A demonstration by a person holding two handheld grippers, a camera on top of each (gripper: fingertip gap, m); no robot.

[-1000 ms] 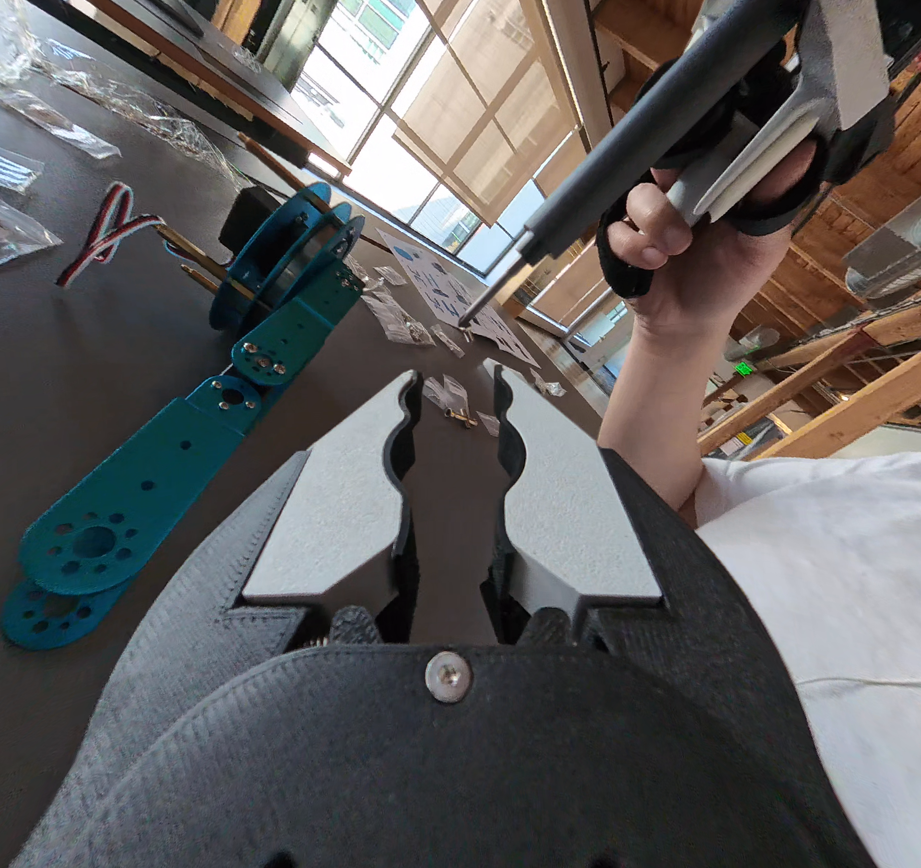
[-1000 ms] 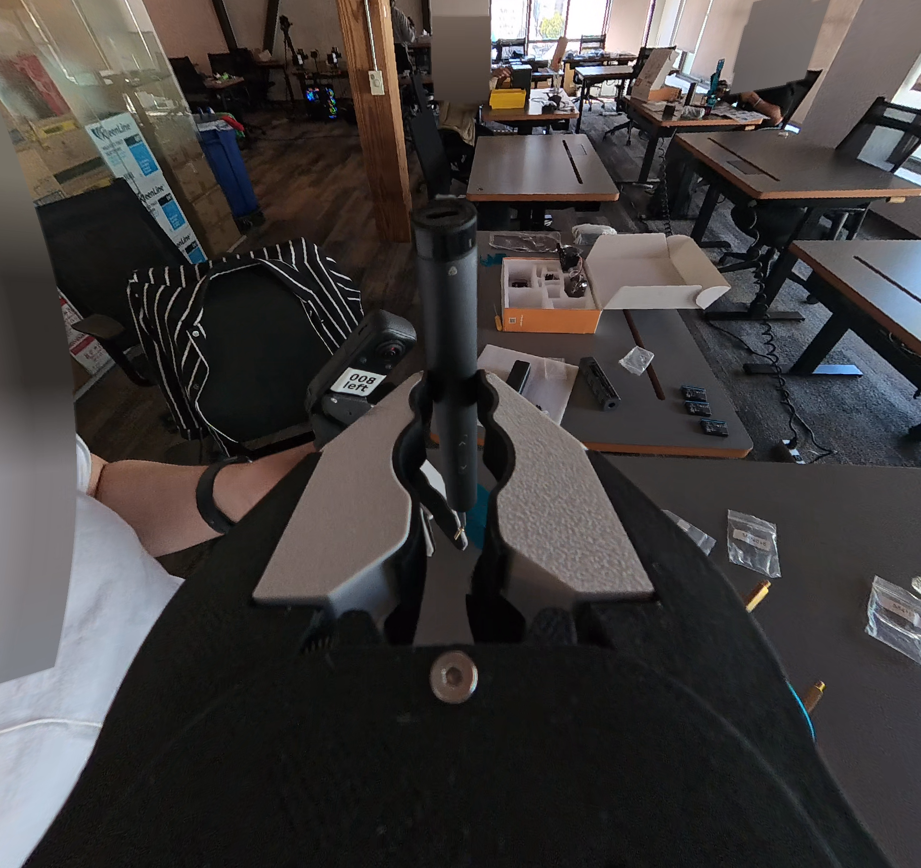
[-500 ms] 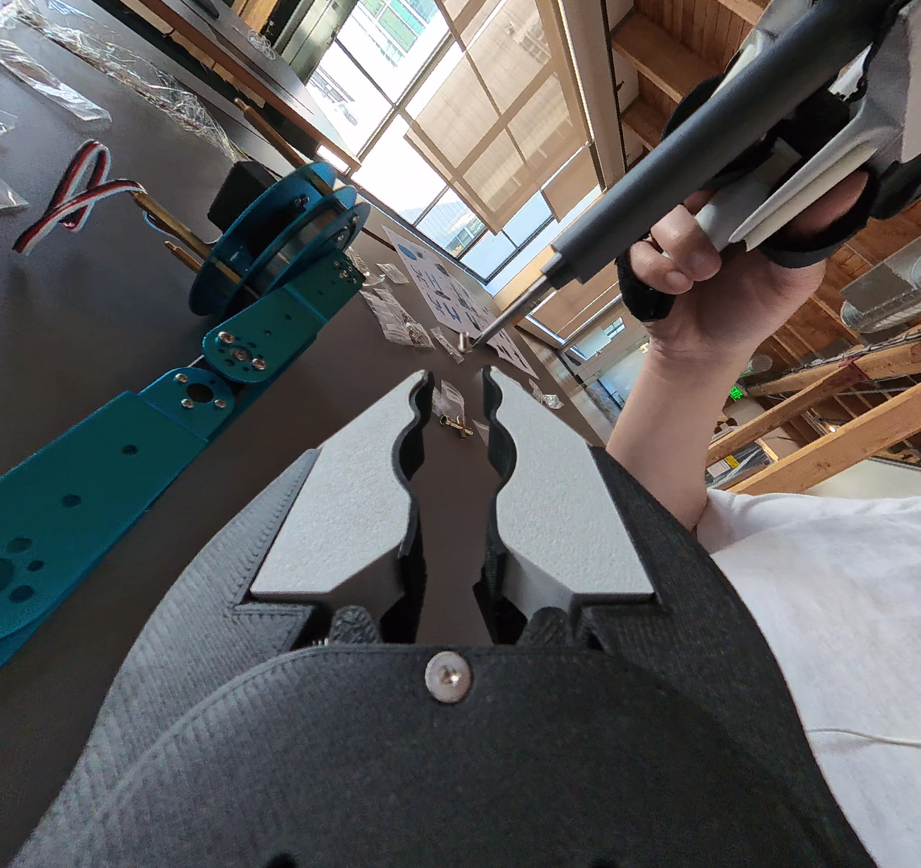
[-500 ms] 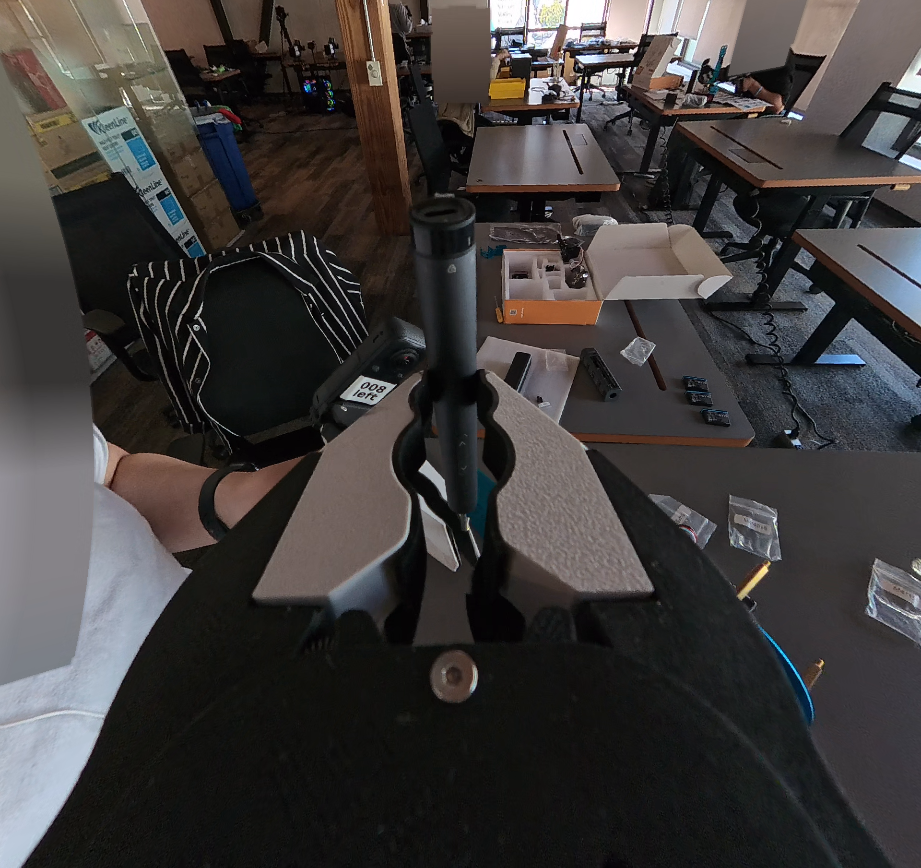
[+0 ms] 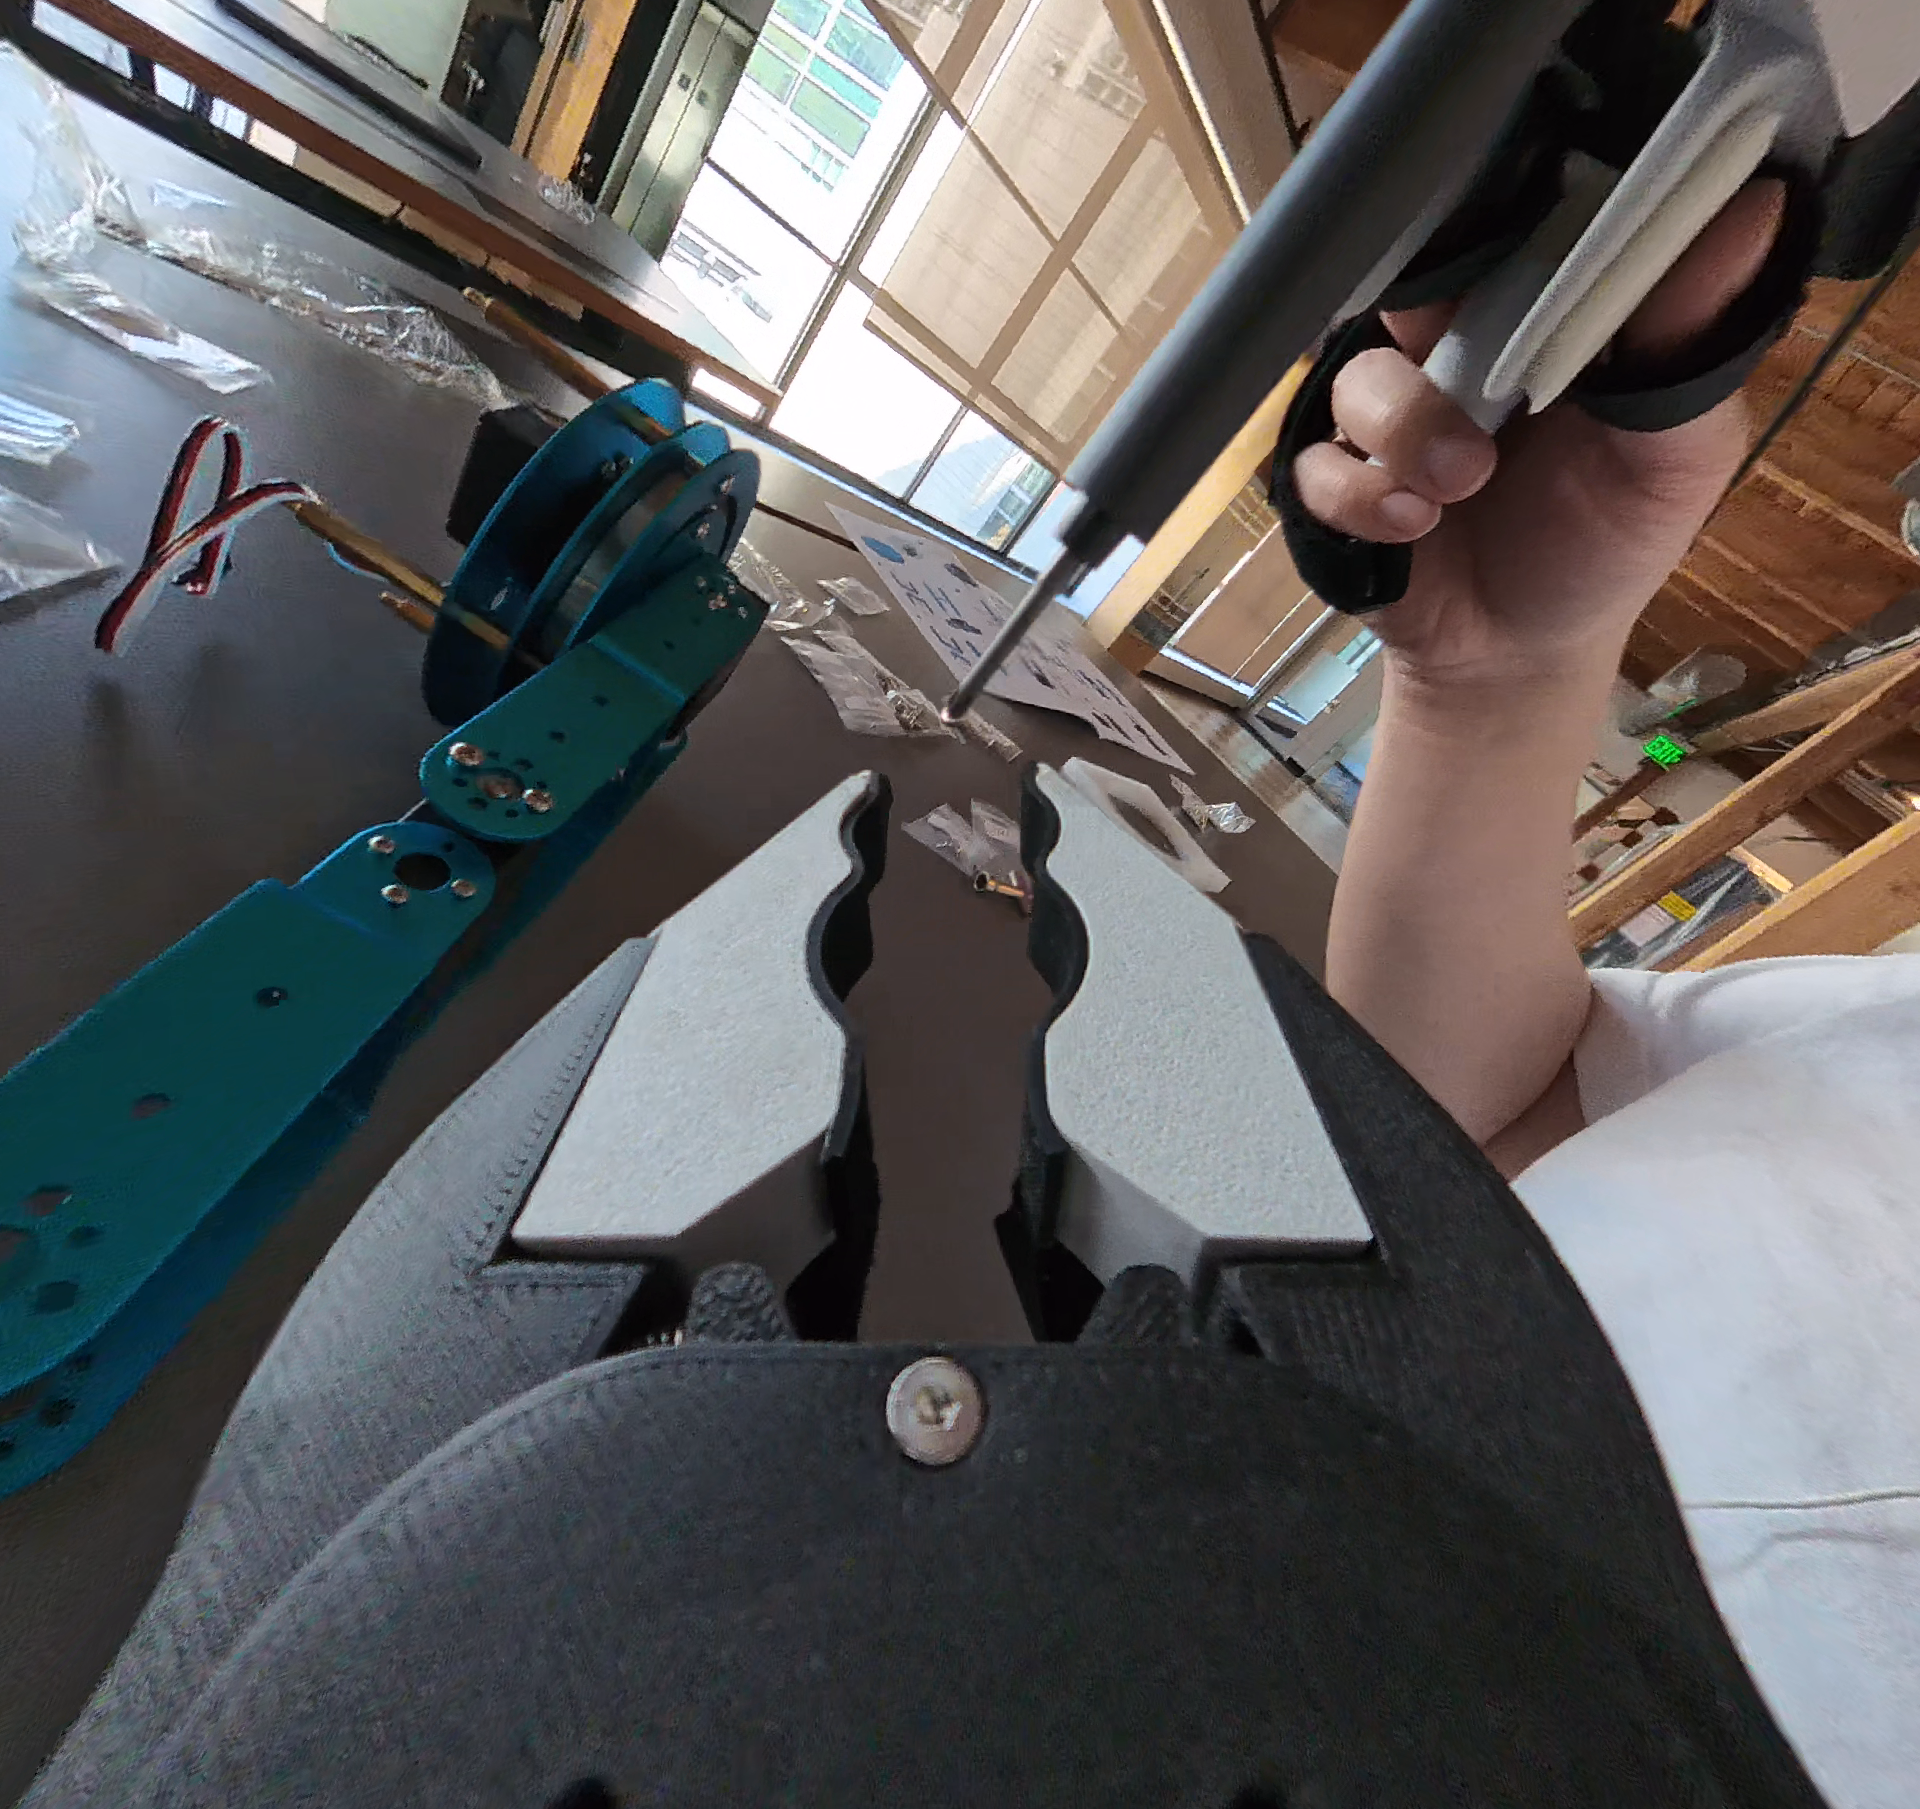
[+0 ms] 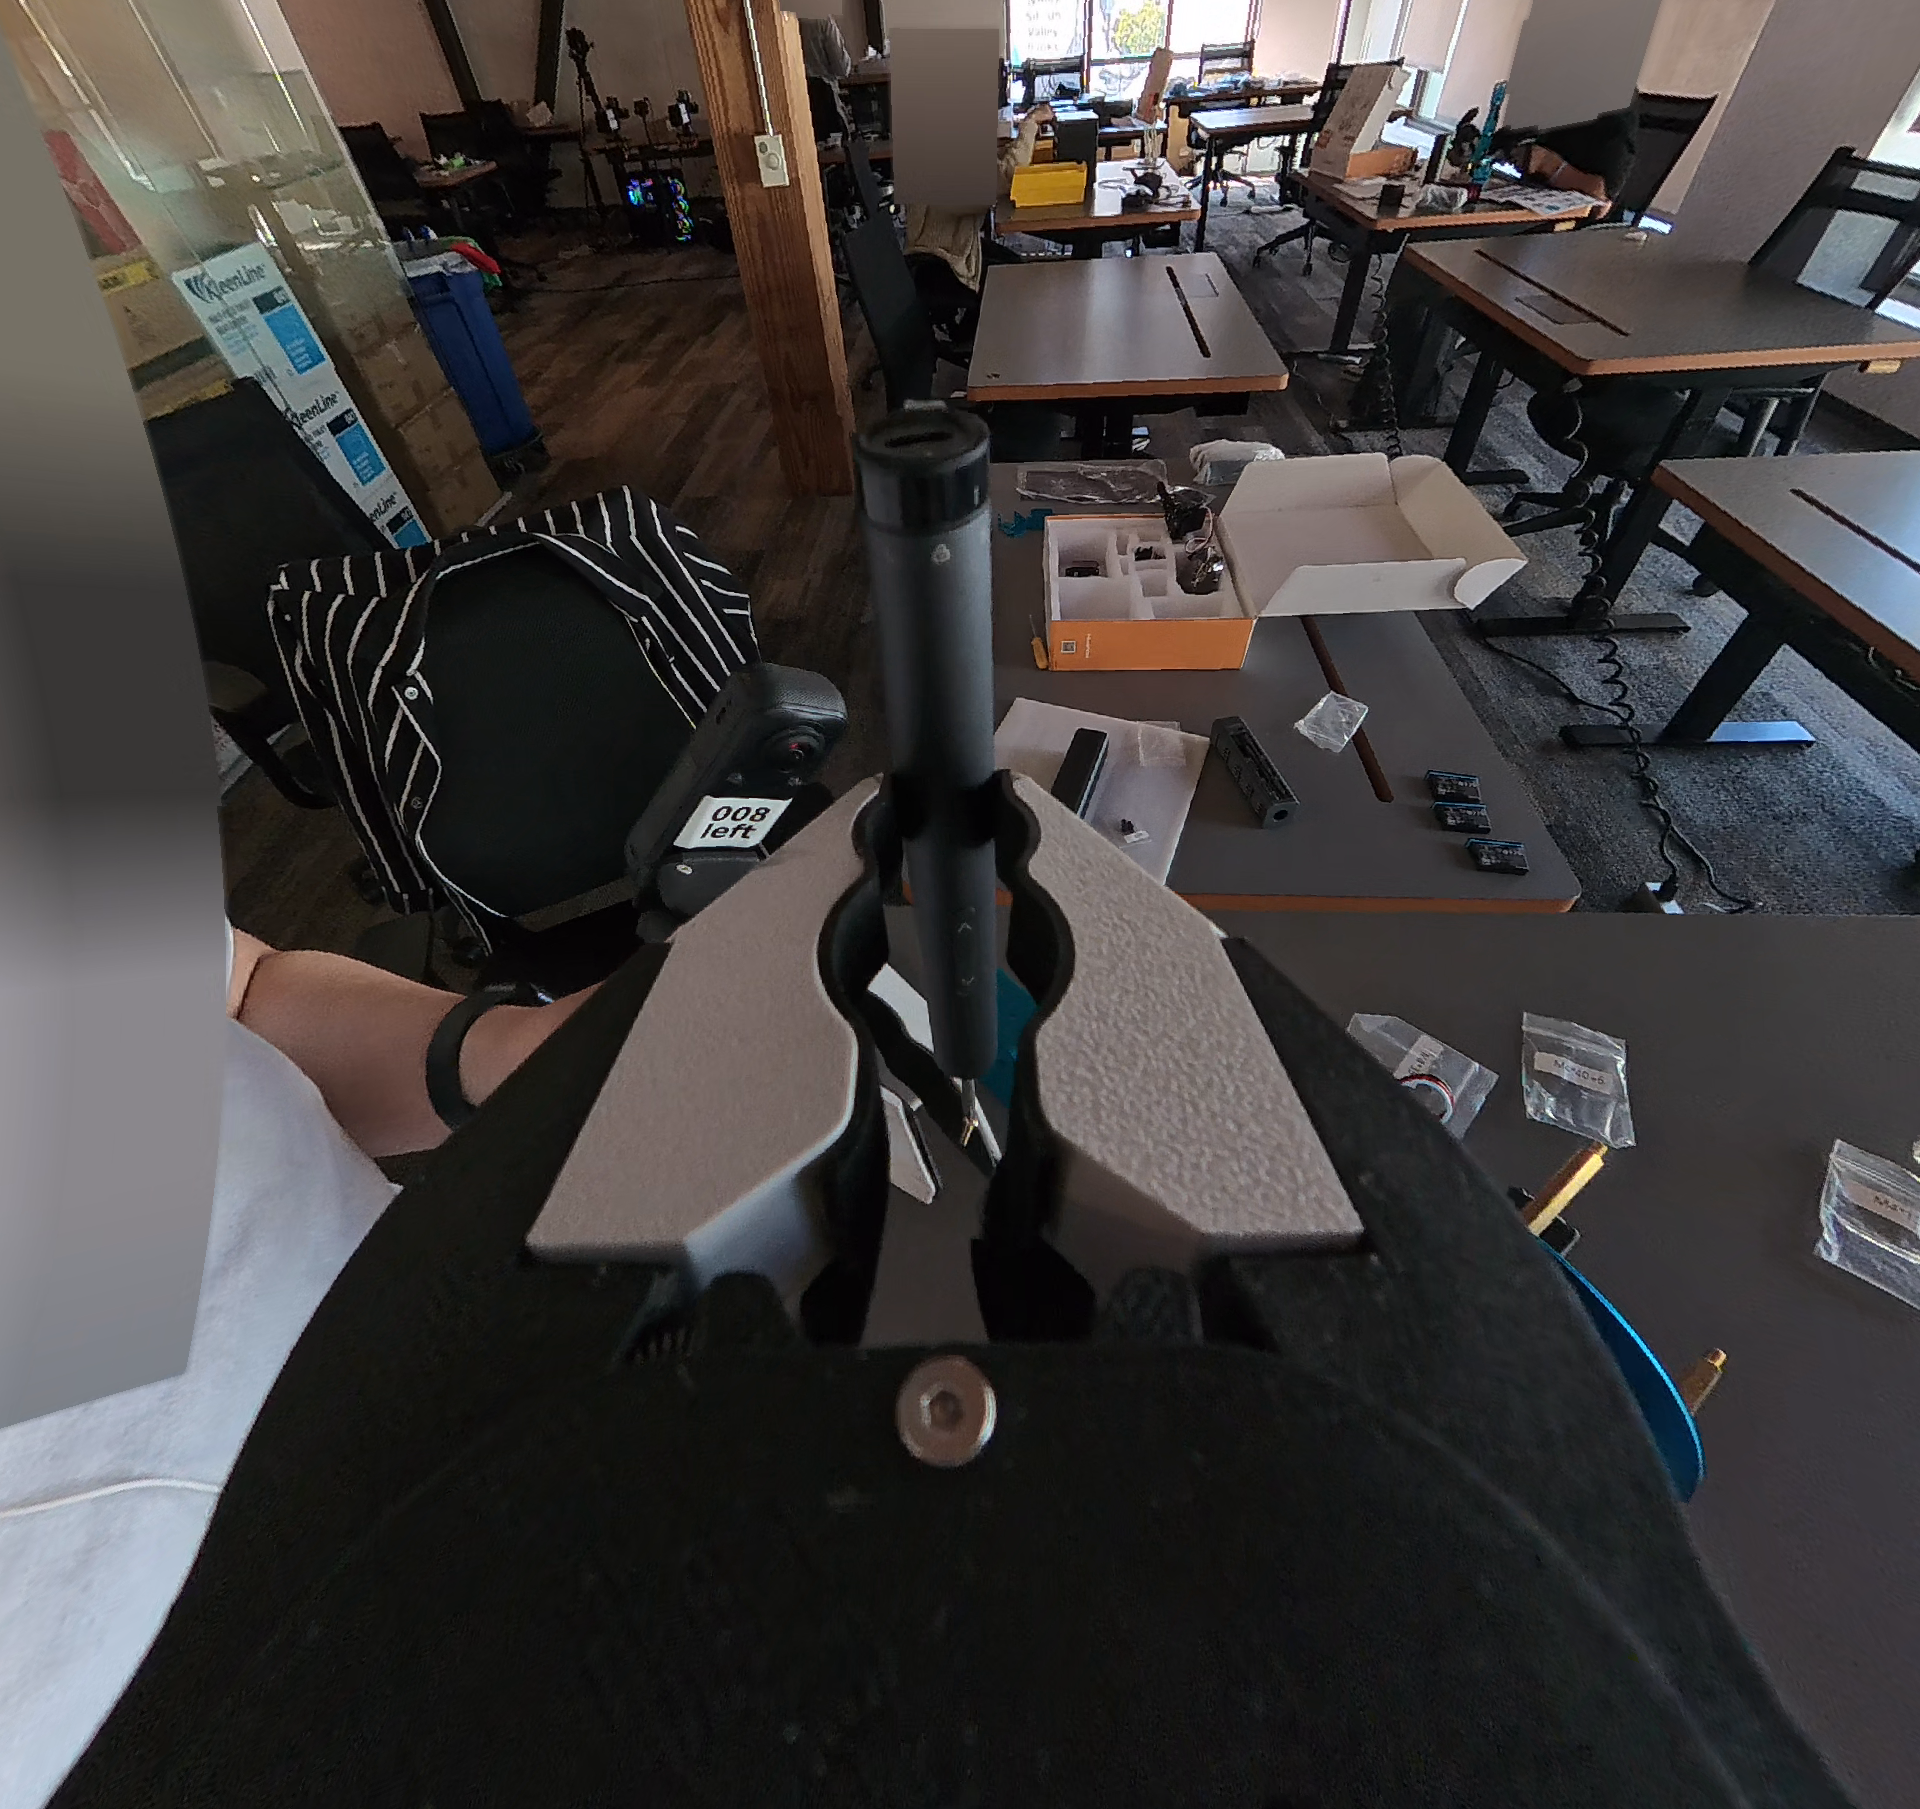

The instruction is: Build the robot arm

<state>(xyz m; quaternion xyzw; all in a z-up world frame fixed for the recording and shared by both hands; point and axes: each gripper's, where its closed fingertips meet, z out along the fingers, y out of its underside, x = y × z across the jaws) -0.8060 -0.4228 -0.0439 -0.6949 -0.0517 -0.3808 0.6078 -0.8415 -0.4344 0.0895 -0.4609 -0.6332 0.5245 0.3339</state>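
Between the grey fingers of the right gripper (image 6: 940, 814) a slim dark grey electric screwdriver (image 6: 928, 679) is clamped, its round butt end up and its thin bit pointing down toward the dark matte table (image 6: 1714, 1011); the left wrist view shows that bit tip hovering above small clear bags of screws (image 5: 883, 694), just ahead of the left gripper (image 5: 951, 803). That left gripper hangs low over the table with its jaws apart and nothing between them; a brass-coloured screw (image 5: 1000, 889) lies on the table in the gap near the fingertips. To its left lies a teal blue anodised metal bracket arm (image 5: 312, 949), joined farther ahead to round teal plates with brass standoffs (image 5: 582, 533), and a red, white and black servo cable (image 5: 197, 533) lies beyond. A white printed sheet with blue pictures (image 5: 997, 637) lies ahead and to the right. Right of the right gripper sit clear zip bags with white labels bearing print (image 6: 1574, 1073), and a white sticker with black print (image 6: 732, 821) marks the camera beside its left finger
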